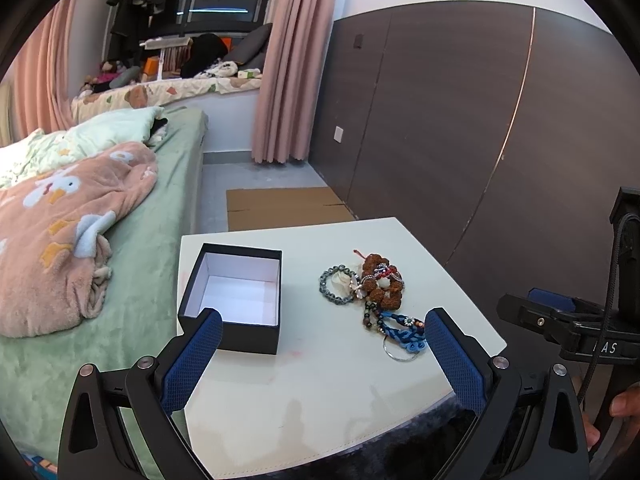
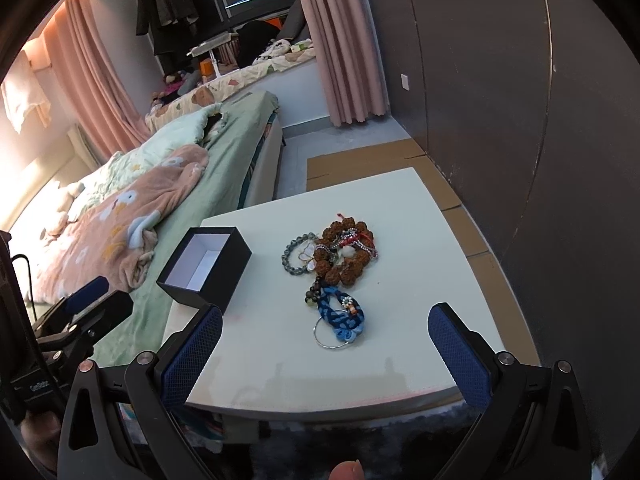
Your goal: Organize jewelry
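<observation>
Left wrist: square black box point(image 1: 234, 312), knobbly brown beads point(image 1: 380, 286), prob. seeds

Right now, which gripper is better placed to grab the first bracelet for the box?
Right, probably. The right gripper is open with the jewelry pile centred between its fingers. The left gripper, also open, has the black box by its left finger, with the pile off to its right.

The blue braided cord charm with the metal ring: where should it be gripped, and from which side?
Grip the blue braided cord charm across its knotted loop, from above with the right hand-held gripper. It lies flat, nearest, clear of the pile.
</observation>
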A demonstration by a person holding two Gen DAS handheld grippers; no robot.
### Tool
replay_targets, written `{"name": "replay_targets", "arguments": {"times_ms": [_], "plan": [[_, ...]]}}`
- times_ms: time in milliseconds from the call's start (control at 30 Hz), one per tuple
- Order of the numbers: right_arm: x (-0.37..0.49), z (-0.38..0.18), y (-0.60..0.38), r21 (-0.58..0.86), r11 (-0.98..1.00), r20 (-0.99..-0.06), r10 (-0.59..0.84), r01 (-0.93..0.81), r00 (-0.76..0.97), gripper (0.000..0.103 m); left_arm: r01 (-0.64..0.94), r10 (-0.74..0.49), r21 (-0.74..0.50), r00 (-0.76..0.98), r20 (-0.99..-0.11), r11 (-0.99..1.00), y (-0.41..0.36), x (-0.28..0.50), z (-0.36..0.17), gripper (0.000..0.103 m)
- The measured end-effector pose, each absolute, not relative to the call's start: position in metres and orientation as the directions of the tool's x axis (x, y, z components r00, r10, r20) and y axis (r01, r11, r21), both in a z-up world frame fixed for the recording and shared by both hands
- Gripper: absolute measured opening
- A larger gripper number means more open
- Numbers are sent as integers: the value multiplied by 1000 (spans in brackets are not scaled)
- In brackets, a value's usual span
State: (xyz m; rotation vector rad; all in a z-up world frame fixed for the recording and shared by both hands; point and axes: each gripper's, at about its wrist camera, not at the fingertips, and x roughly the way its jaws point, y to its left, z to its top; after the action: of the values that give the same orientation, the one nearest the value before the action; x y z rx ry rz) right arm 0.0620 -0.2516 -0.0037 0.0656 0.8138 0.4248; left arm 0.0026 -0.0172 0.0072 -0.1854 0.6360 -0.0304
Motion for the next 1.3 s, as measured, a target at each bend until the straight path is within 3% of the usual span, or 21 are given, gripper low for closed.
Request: {"name": "replay_targets", "arguments": {"times_ms": [1300], "plan": [[59,2,-256,193,919,-688,376,-343,621,103,-21,-97,-193,808,-581,981,-16,0,6,101]]}}
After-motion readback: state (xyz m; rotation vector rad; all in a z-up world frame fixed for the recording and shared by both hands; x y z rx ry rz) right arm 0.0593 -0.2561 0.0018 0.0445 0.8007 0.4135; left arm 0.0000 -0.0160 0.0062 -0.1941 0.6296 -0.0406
